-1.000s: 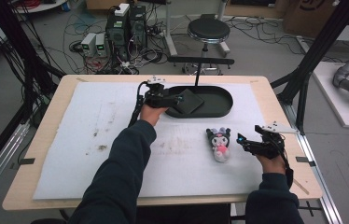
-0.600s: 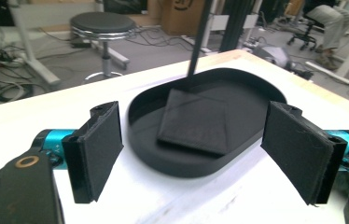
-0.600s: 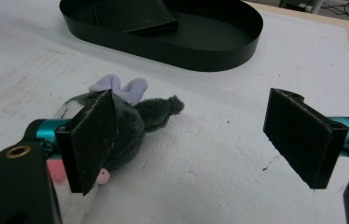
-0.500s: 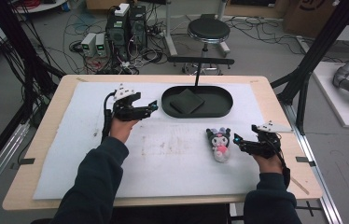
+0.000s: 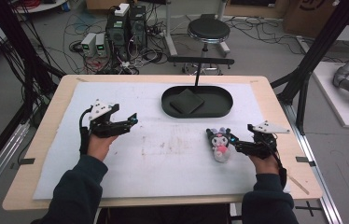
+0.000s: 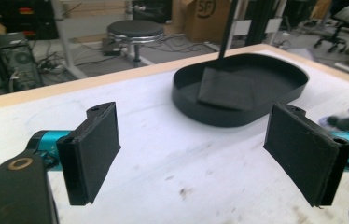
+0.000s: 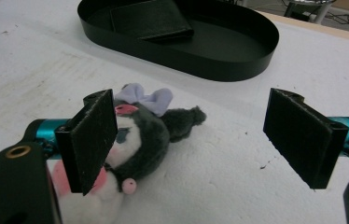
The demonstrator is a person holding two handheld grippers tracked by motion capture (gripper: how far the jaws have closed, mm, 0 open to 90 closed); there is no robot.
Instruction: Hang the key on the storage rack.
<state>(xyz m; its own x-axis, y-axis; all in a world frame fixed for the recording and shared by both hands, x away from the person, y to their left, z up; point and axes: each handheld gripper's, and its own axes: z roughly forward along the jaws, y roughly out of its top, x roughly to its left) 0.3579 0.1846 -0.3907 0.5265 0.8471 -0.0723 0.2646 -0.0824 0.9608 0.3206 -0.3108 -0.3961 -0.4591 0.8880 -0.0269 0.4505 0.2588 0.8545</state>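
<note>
Two pairs of flat foam-faced fingers, both released, beside a fuzzy plush doll (image 7: 130, 154) and glossy black oval tray (image 5: 219, 109).

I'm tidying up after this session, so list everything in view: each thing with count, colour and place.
tray: 1, black, oval, far middle of the mat
flat pad: 1, black, lying inside the tray
plush toy: 1, black, white and pink, on the mat's right side
mat: 1, white, covering the table
table: 1, light wood
stool: 1, black, on the floor beyond
left hand-held gripper: 1, black, open, empty
right hand-held gripper: 1, black, open, beside the plush toy
</note>
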